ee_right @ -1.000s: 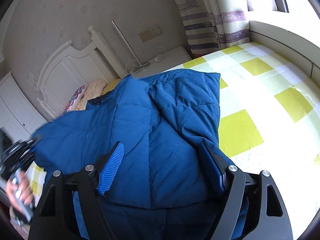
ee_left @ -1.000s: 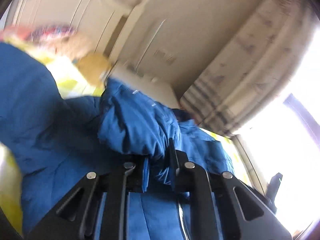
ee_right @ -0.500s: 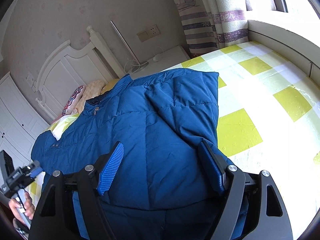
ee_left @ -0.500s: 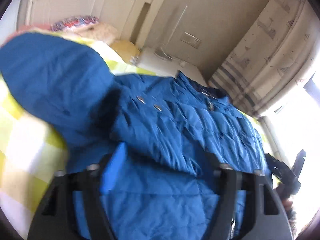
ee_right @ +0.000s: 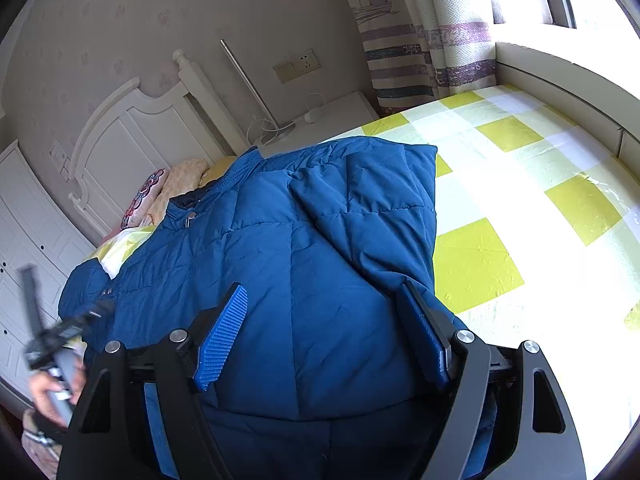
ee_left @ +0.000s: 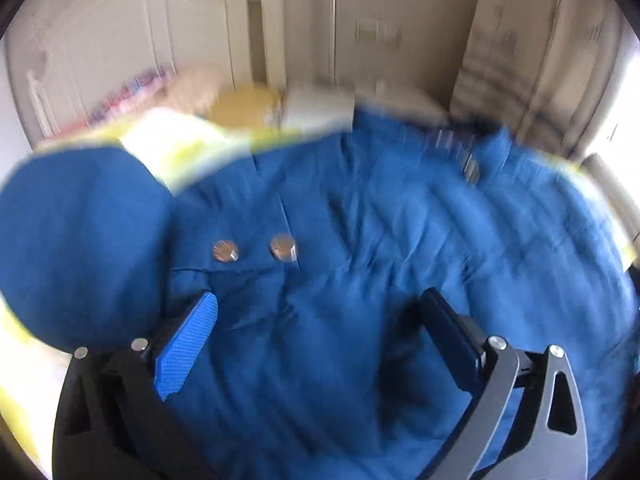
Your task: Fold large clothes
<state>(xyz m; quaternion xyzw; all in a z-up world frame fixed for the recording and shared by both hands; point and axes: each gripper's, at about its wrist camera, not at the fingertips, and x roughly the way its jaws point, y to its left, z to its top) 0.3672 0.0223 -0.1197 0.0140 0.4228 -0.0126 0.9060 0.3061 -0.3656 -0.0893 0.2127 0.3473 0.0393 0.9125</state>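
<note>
A blue padded jacket is spread on the bed's yellow-and-white checked sheet, its collar toward the white headboard. The left gripper is seen with its jaws opening wide — jacket fabric lies beneath and between them, but nothing is pinched by the pads. Two metal snaps are visible just beyond it. The right gripper is held partly open over the folded sleeve — the cloth sits between the fingers, though contact cannot be judged.
</note>
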